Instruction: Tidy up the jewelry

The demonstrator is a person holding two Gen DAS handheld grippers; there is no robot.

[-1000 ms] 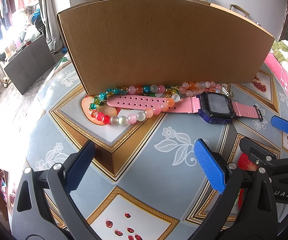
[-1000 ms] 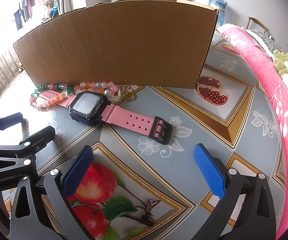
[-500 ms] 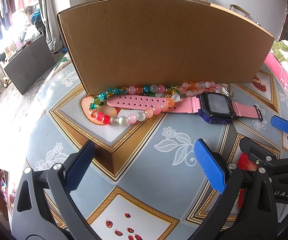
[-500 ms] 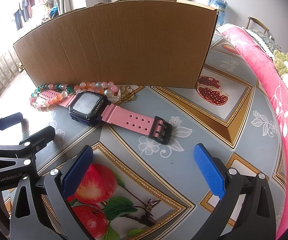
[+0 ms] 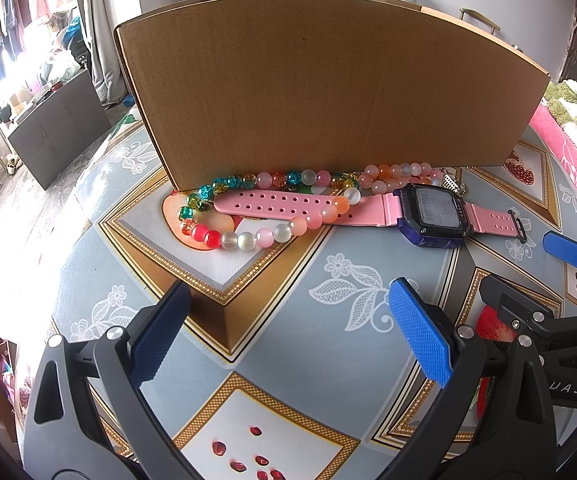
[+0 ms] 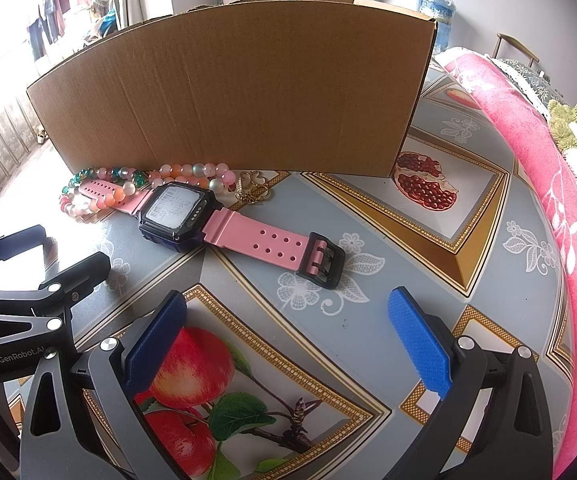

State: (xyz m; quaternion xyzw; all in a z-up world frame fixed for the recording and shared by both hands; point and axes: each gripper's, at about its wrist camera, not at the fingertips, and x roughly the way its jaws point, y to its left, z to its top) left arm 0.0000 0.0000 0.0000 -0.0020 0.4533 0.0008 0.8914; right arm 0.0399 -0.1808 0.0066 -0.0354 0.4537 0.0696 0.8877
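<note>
Bright daylight floods in from the left, blowing out that side; centres stay sharp, fisheye bends edges, and dark vignetting rims the corners.

A pink-strapped watch (image 6: 192,216) is seen lying flat on the patterned tablecloth (image 6: 428,240), with its dark case facing up and its black buckle (image 6: 322,260) pointed toward the right gripper (image 6: 288,344), whose blue pads are spread wide with nothing between them. Two beaded bracelets (image 6: 128,184) and a small gold chain (image 6: 252,188) are bunched against the foot of the cardboard box (image 6: 228,96), one bracelet draped over the watch's far strap. The left gripper (image 6: 44,252) is visible at the left edge, also parted, and a pink blanket (image 6: 548,160) is laid along the right.
</note>
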